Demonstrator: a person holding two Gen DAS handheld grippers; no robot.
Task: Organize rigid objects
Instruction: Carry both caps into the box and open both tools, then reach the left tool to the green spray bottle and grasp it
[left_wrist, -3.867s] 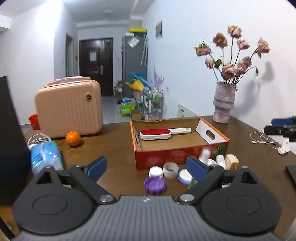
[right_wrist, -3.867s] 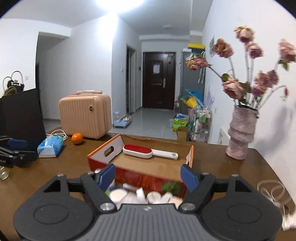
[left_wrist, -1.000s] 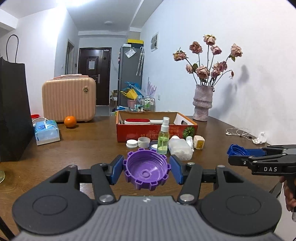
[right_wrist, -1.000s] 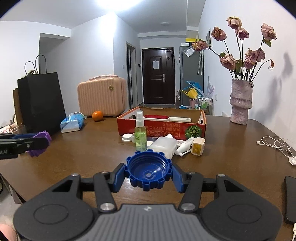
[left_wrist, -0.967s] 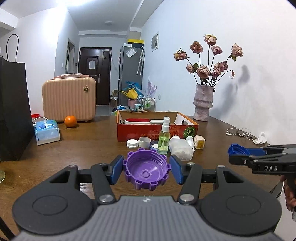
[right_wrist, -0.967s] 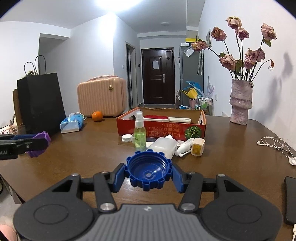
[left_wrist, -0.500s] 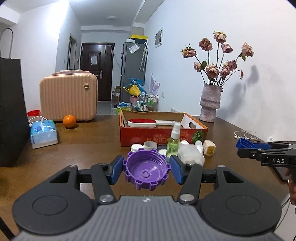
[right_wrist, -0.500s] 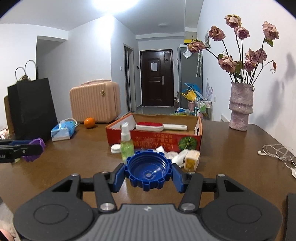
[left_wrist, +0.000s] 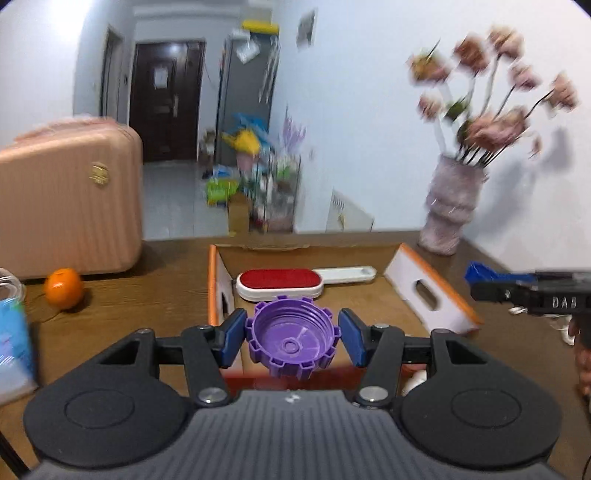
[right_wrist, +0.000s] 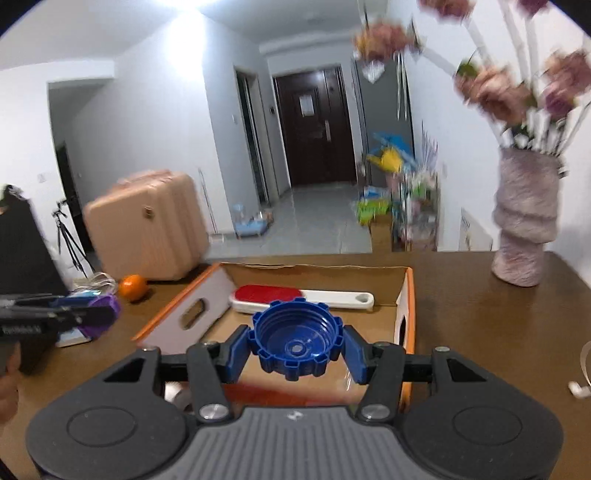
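Both tools are at the delivery step, the left tool clamped on a purple cap and the right tool on a blue cap, each held above the near edge of the cardboard box on the bench, so next each likely needs lowering inside, then opening.

Bench: cardboard box at centre, lint brush lying inside near its far wall. Suitcase at far left, orange just before it. Vase at far right, behind the box. Tissue pack at left edge.
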